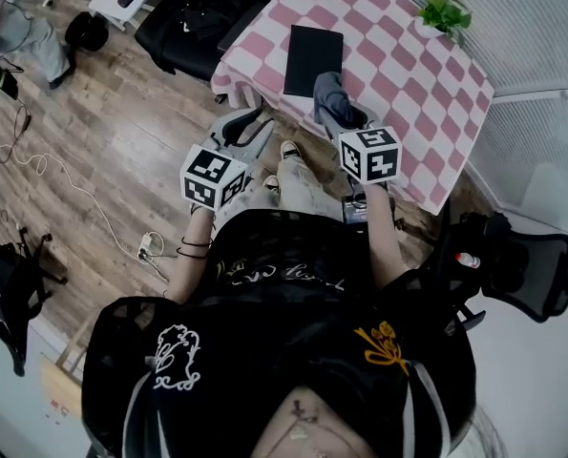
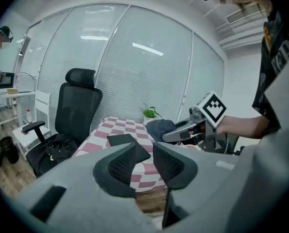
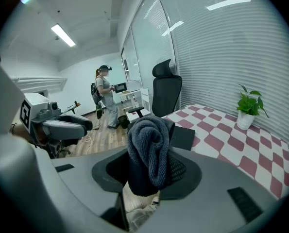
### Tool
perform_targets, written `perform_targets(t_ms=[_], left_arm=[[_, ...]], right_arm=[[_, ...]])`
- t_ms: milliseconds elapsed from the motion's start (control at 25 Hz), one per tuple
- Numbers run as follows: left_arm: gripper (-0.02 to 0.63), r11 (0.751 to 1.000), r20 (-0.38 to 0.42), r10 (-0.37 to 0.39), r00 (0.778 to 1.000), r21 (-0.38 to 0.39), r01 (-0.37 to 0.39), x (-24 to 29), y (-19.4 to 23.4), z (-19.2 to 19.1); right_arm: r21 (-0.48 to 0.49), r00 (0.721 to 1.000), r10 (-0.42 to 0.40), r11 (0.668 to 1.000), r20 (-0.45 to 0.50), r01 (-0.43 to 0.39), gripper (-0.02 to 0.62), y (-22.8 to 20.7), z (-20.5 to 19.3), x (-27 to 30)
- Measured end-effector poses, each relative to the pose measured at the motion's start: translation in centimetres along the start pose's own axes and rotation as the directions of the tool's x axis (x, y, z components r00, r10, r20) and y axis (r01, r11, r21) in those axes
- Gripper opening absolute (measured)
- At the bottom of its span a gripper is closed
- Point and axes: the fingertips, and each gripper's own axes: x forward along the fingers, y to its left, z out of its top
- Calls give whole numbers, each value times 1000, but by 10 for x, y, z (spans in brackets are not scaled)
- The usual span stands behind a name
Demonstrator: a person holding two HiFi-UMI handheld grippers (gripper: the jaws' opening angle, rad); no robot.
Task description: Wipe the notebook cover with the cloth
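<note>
A black notebook (image 1: 312, 58) lies flat on the pink-and-white checked table (image 1: 408, 74), near its front left edge. My right gripper (image 1: 339, 111) hovers just in front of the notebook's near end, shut on a bunched grey cloth (image 1: 329, 92). In the right gripper view the cloth (image 3: 149, 144) stands up between the jaws and hides most of the notebook (image 3: 184, 138). My left gripper (image 1: 245, 128) hangs off the table's front left corner, open with nothing in it. Its view shows the notebook (image 2: 116, 140) beyond the jaws and the right gripper (image 2: 183, 128) with the cloth (image 2: 159, 127).
A potted plant (image 1: 443, 12) stands at the table's far right corner. A black office chair (image 1: 193, 17) with a bag on it sits left of the table, another chair (image 1: 522, 265) at my right. Cables (image 1: 35, 165) trail over the wood floor. A person (image 3: 105, 96) stands far off.
</note>
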Motion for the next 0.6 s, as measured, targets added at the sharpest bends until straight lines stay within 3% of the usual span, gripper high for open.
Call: perform_targets(t_ms=[160, 600], left_arm=[[119, 1000, -14, 6, 1000, -4, -6, 20, 9, 3], [119, 997, -55, 62, 997, -30, -64, 88, 50, 26]], right_arm=[[-39, 1000, -2, 999, -29, 1, 112, -29, 12, 22], [-60, 987, 89, 993, -130, -98, 112, -92, 51, 135]])
